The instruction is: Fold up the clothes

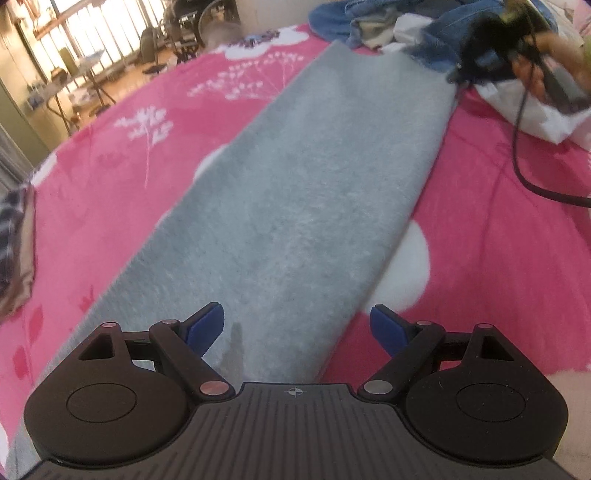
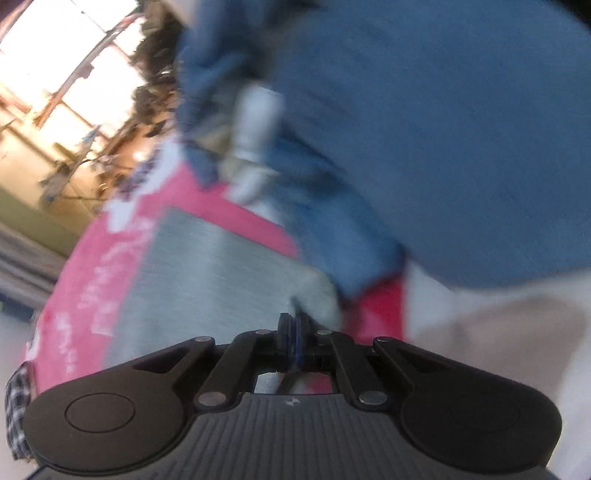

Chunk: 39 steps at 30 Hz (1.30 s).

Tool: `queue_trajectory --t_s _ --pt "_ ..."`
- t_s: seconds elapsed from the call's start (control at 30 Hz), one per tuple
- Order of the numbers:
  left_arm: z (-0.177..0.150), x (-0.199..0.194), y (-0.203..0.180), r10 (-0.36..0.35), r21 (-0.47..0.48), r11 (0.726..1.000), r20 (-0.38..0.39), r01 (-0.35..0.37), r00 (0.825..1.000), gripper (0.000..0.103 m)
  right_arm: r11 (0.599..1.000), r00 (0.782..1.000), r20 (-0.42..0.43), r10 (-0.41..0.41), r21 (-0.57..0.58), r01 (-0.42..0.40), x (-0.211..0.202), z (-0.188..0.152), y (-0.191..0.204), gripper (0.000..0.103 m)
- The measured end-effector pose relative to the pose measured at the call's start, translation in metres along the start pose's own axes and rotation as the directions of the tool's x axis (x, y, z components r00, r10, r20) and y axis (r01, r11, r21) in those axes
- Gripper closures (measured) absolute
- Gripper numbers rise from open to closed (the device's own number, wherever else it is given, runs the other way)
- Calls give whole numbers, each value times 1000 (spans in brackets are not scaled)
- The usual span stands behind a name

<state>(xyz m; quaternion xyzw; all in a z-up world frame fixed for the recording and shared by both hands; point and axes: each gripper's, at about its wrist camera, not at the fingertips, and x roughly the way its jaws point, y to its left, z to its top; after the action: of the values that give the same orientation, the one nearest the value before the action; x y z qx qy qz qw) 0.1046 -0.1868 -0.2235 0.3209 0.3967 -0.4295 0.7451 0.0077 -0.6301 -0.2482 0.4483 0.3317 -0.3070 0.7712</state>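
Note:
A long grey fleece cloth point(image 1: 295, 184) lies folded in a strip on the pink flowered blanket point(image 1: 110, 192). My left gripper point(image 1: 297, 326) hovers open over the near end of the cloth, blue pads wide apart and nothing between them. At the far right corner of the strip, a hand point(image 1: 561, 48) holds my right gripper point(image 1: 461, 72), which is blurred. In the right wrist view the right gripper point(image 2: 293, 325) is shut, its pads together at the corner of the grey cloth point(image 2: 207, 266), which looks pinched.
A heap of blue denim point(image 1: 388, 14) and other clothes sits past the far end of the strip and fills the right wrist view as denim point(image 2: 443, 129). A white cloth point(image 1: 535, 118) and a black cable point(image 1: 524, 177) lie at right. A plaid cloth point(image 1: 11, 236) lies at the left edge.

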Motion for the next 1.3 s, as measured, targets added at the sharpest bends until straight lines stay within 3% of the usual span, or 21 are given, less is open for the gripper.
queue_trajectory --t_s 0.1,0.2,0.3,0.37,0.47,0.5,0.53,0.6,0.63,0.7,0.8,0.87,0.97,1.07,1.2,1.3 --pt "-4 -4 5 10 -7 1000 -16 -10 1000 15 1000 999 30 21 16 -21 -5 -7 -9 98" --pt "-12 -16 19 21 -50 998 -30 -23 999 15 994 991 123 -49 -88 60 -27 -13 7 79" --pt "-24 -36 40 51 -124 991 -55 -57 997 15 973 969 241 -51 -207 103 -51 -22 27 78" --pt "-35 -48 56 76 -179 980 -76 -89 994 15 935 979 202 21 -351 52 -50 -31 48 78" --pt "-59 -58 79 135 -252 953 -156 -172 979 15 833 986 131 107 -552 -16 -39 -51 73 81" --pt "-69 -59 86 153 -275 940 -191 -202 970 15 809 986 117 119 -588 -27 -34 -57 75 81" --pt "-79 -59 93 169 -297 926 -229 -234 959 15 805 990 116 78 -594 6 -25 -58 70 81" --pt "-99 -58 108 176 -365 889 -285 -276 942 16 824 989 127 -75 -551 133 -4 -52 46 85" --pt "-107 -60 113 166 -403 872 -291 -278 942 16 853 987 125 -104 -500 154 -2 -46 29 103" --pt "-121 -64 123 145 -475 836 -291 -275 946 16 907 981 171 -90 -393 152 -21 -36 11 95" --pt "-130 -66 129 132 -529 805 -281 -268 951 15 961 975 215 -48 -256 104 -52 -26 -4 92" --pt "-131 -62 130 124 -548 792 -285 -268 950 15 990 984 177 -14 -135 39 -61 -19 -15 75" --pt "-131 -57 130 124 -558 784 -290 -273 949 15 999 995 88 46 14 -47 -53 -10 -23 66" --pt "-132 -55 129 126 -562 780 -290 -275 949 15 989 997 16 71 126 -72 -31 -2 -20 60" --pt "-137 -56 130 120 -579 770 -281 -268 952 15 983 999 -54 -10 181 19 -7 9 -12 60" --pt "-139 -55 130 118 -587 765 -277 -265 954 15 984 998 -46 -39 175 47 -1 18 -8 76"
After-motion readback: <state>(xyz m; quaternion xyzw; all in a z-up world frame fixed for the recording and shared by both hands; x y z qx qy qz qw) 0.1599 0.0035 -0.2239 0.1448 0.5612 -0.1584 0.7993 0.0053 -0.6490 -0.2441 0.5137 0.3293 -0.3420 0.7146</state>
